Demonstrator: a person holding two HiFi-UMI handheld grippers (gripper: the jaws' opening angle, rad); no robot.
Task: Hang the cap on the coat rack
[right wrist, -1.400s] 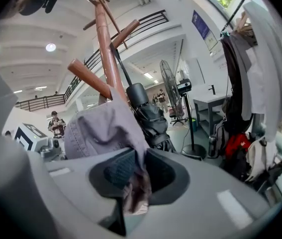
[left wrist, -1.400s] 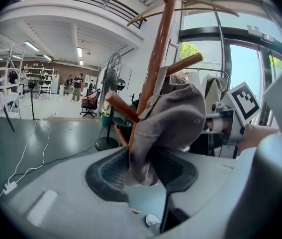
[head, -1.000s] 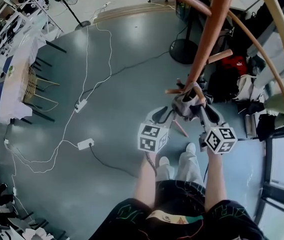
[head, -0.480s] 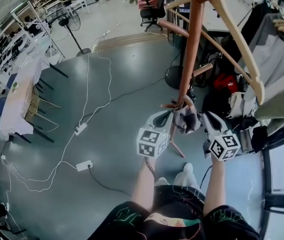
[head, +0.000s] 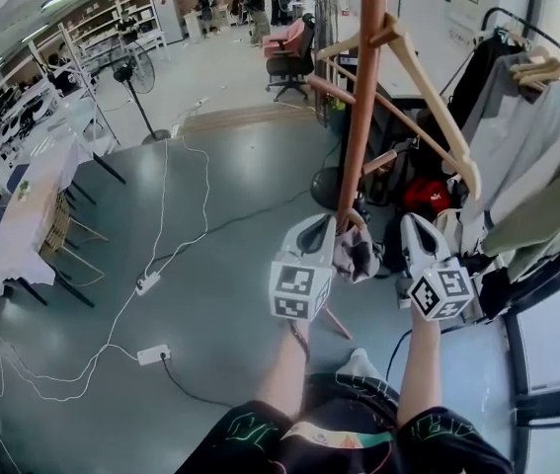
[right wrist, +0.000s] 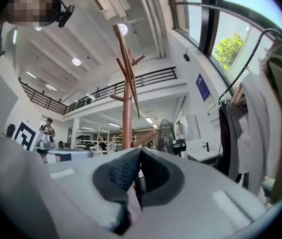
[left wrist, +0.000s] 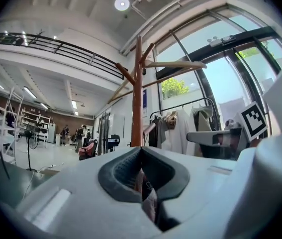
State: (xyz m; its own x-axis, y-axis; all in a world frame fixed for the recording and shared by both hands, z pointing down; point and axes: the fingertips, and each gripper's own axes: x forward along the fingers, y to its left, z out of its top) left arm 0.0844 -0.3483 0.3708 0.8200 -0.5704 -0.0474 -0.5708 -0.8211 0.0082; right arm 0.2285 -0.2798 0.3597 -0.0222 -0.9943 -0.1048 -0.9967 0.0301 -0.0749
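Observation:
The grey cap [head: 358,254] hangs crumpled between my two grippers, right beside the pole of the brown wooden coat rack [head: 363,97]. My left gripper [head: 331,231] is shut on the cap's left side, and pinched fabric [left wrist: 144,185] shows between its closed pads. My right gripper [head: 405,227] is shut on the cap's right side, with cloth [right wrist: 131,198] caught in its jaws. From both gripper views the coat rack [left wrist: 138,93] [right wrist: 126,108] rises straight ahead, its pegs branching high above. A low peg [head: 378,162] sticks out just above the cap.
A clothes rail with hanging garments [head: 531,136] stands to the right, with bags [head: 426,197] below it. White cables and power strips [head: 151,354] run across the grey floor. A table [head: 23,215], a fan stand [head: 139,77] and an office chair [head: 289,52] sit further off.
My left gripper's jaws have closed onto the cap. The head view has tilted upward, so more of the room and the rack's upper arms show now.

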